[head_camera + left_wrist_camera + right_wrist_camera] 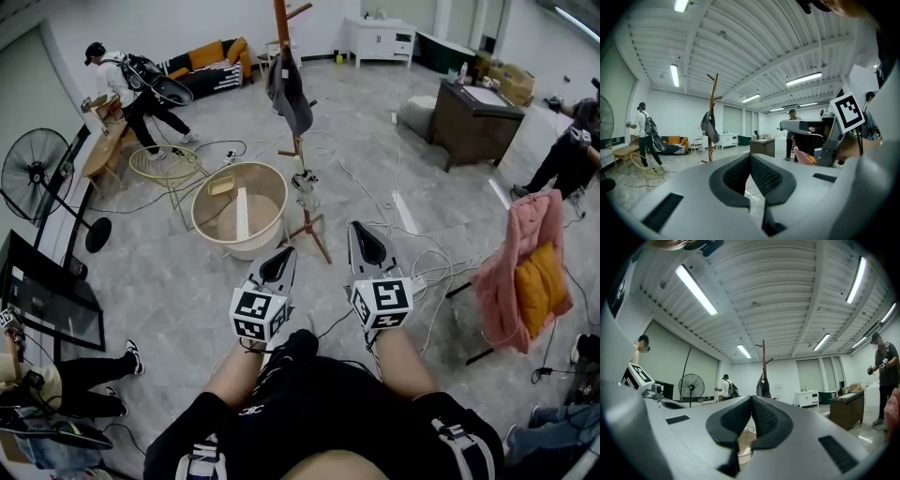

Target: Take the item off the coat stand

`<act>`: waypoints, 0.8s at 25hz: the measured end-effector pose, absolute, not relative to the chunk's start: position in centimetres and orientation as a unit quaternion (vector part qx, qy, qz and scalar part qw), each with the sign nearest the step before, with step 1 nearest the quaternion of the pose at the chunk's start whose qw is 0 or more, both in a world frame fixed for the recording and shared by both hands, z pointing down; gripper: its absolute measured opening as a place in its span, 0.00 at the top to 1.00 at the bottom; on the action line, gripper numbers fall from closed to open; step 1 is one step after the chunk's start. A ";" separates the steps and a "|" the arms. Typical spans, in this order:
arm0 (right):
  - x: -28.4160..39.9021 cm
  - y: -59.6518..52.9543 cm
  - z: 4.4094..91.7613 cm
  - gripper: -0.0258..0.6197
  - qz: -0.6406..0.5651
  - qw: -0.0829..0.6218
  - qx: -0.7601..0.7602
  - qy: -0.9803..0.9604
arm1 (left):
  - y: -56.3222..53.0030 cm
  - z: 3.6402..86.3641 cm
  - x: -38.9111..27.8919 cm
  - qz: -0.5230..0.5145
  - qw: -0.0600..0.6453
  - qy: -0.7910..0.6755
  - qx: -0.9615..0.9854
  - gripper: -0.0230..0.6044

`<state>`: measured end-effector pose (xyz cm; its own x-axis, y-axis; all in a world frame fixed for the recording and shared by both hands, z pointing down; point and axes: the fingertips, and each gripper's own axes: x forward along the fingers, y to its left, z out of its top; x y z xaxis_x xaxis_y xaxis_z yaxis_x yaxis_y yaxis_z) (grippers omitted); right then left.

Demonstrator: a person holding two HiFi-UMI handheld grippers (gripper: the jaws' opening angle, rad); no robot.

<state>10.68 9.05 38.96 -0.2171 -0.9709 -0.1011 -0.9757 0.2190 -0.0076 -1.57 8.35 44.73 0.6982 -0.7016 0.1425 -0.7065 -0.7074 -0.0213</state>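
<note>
Tub (202, 202), round and beige, sits on the floor just left of the coat stand (283, 28) and its splayed legs. Inside it a pale flat strip (242, 214) lies across the bottom, with a small tan piece (221, 186) against the far wall; what either one is, I cannot tell. The grey cap (289, 92) hangs on the wooden stand's upper pole, well apart from both grippers. The left gripper (284, 255) points up at the tub's near rim, jaws pressed together with nothing between them. The right gripper (358, 232) is just beside it, also closed and empty, aimed toward the stand's legs. Loose cables (361, 192) trail over the floor between grippers and stand. Past the tub stands a wire-frame table (167, 164), with a pedestal fan (33, 173) at the left edge. At right, a pink garment (525, 234) is draped over an orange cushion (539, 281).
</note>
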 end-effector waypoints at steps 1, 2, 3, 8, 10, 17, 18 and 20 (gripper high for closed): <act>10.8 8.3 38.9 0.94 0.030 0.041 -0.623 0.780 | 7.6 44.6 -1.4 0.068 0.017 -0.383 0.921 0.94; 10.8 7.5 39.0 0.94 0.031 0.041 -0.622 0.781 | 6.9 44.8 -1.4 0.067 0.017 -0.384 0.921 0.94; 10.8 6.7 39.3 0.94 0.031 0.040 -0.622 0.781 | 6.2 45.1 -1.4 0.066 0.017 -0.385 0.921 0.94; 10.4 2.1 40.3 0.94 0.032 0.034 -0.615 0.787 | 1.7 45.9 -1.7 0.057 0.019 -0.394 0.917 0.94; 10.3 -0.4 39.7 0.94 0.038 0.032 -0.611 0.790 | -0.9 45.6 -1.6 0.054 0.021 -0.399 0.915 0.94; 11.7 -11.1 38.9 0.94 0.045 0.034 -0.612 0.789 | -11.5 45.5 -0.5 0.050 0.026 -0.403 0.914 0.94; 11.8 -12.8 38.8 0.94 0.047 0.036 -0.612 0.789 | -13.2 45.5 -0.5 0.050 0.026 -0.403 0.914 0.94; 11.9 -16.3 38.8 0.94 0.049 0.037 -0.612 0.788 | -16.7 45.6 -0.4 0.052 0.025 -0.401 0.914 0.94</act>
